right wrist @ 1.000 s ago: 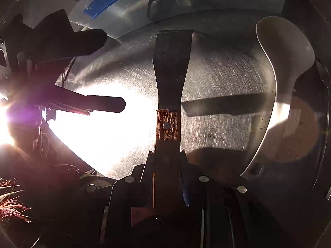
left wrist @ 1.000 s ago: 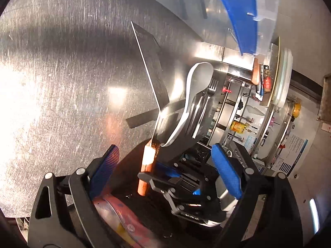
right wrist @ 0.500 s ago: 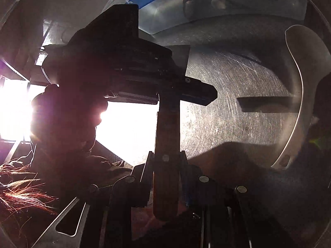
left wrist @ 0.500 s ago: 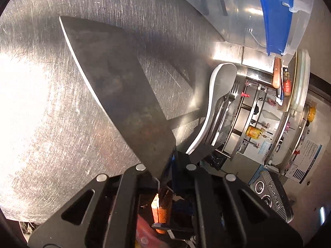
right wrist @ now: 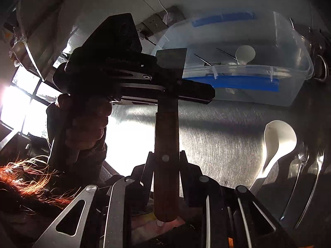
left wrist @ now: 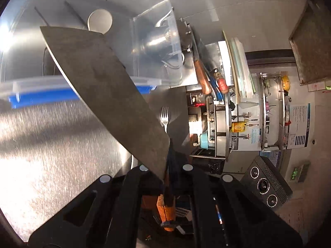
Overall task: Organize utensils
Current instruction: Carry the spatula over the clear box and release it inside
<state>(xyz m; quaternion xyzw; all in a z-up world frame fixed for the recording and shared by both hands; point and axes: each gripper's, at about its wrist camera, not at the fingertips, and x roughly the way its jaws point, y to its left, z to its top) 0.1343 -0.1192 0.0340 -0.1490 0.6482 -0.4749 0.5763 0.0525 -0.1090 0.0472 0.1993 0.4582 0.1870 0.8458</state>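
We see 2 grippers sharing 1 knife (right wrist: 166,136) above a scratched steel counter (right wrist: 217,140). At the left of the right wrist view, a hand (right wrist: 82,122) grips the left gripper (right wrist: 206,97), which reaches across from the left, its jaws pressed together on the dark blade (right wrist: 171,62). In the middle, the right gripper (right wrist: 165,165) is clamped on the brown wooden handle (right wrist: 166,186), and the knife stands up the frame from it, clear of the counter. Behind it, a clear bin (right wrist: 289,47) with blue clips sits at the back of the counter with a white spoon (right wrist: 245,54) inside. To the right, a white ladle (right wrist: 277,142) lies on the counter, with 2 metal utensils just beside it, 1 of them a fork (right wrist: 318,161). In the left wrist view, the broad blade (left wrist: 103,86) slants from upper left down into the closed jaws, the orange handle end (left wrist: 166,212) showing below them, and a fork (left wrist: 164,115) lies on the counter just right of the blade.
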